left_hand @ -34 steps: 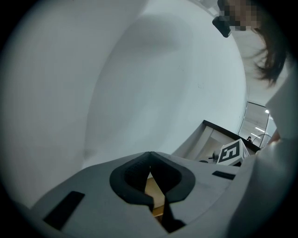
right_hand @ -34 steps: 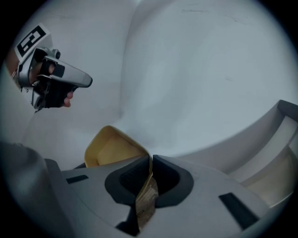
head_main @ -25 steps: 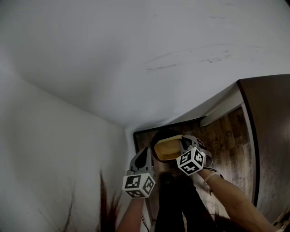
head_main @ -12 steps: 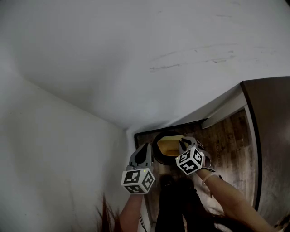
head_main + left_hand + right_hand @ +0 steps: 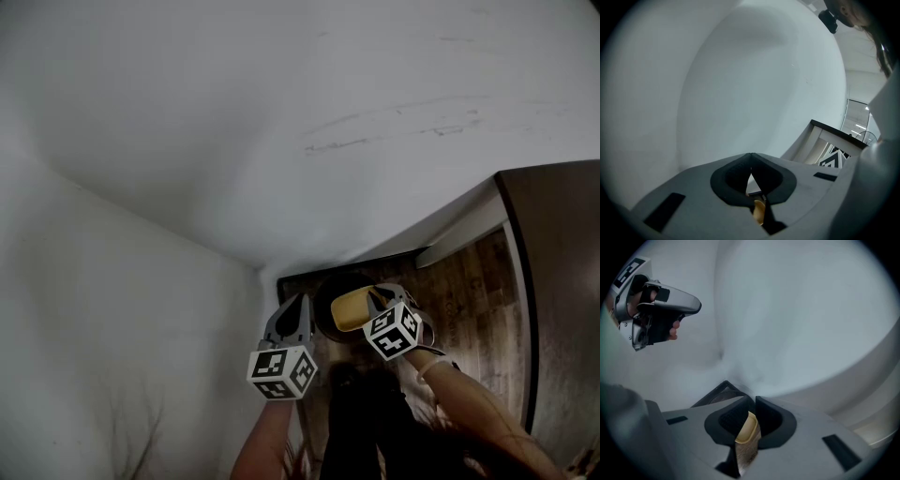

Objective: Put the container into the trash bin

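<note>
Two white walls [image 5: 281,122] meet in a corner, and a strip of dark wooden floor [image 5: 473,291] runs from it. A pale baseboard [image 5: 461,230] lines the far side of the floor, and a dark brown panel [image 5: 558,281] stands beyond it. A dark, round trash bin [image 5: 322,309] sits on the floor right in the corner.

Little differs from a second ago. The yellow container [image 5: 352,309] stays over the bin's mouth. It now shows more of its pale face and less of its hollow than half a second ago. Both marker cubes have drifted only slightly, the left one a touch toward the wall.

The right gripper [image 5: 375,293] hangs above the bin's rim on the side away from the corner. In the right gripper view its jaws are nearly together, pinching the container's [image 5: 749,430] thin rim, which stands upright between the pads [image 5: 736,420].

The left gripper [image 5: 300,300] hovers just beside the bin on the wall side, apart from the container. In the left gripper view its [image 5: 751,158] jaws meet at the tips with nothing held. A sliver of yellow shows through the small gap below them.
</note>
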